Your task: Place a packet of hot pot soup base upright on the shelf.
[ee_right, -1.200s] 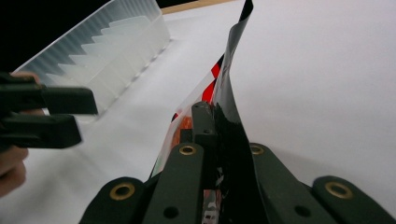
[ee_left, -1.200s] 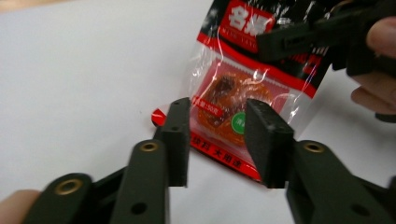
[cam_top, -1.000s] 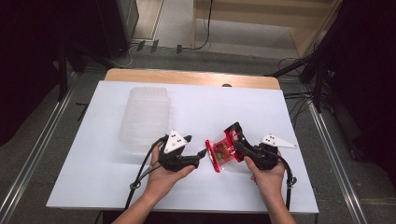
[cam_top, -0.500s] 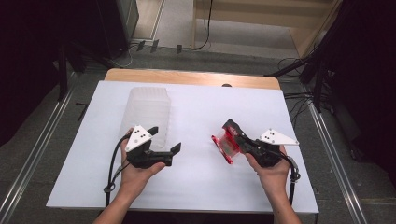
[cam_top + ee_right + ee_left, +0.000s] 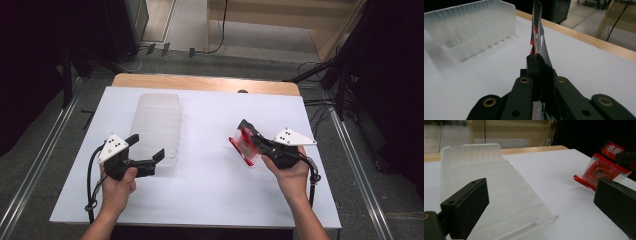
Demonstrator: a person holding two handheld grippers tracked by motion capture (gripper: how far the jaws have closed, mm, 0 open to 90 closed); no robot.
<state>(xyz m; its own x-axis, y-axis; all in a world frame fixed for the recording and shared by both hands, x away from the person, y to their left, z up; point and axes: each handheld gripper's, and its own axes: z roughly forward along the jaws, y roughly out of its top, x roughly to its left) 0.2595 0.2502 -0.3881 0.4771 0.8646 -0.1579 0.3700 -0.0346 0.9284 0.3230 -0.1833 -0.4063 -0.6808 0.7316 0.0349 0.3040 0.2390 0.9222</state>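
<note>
My right tool pinches the red packet above mid-bench, open white surface all around. My left tool, jaws just spread and empty, stands beside the clear tray's near edge.

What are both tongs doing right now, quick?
Left tongs: open, jaws just widened, nothing between them, beside the clear plastic tray.
Right tongs: shut on the red packet.
</note>
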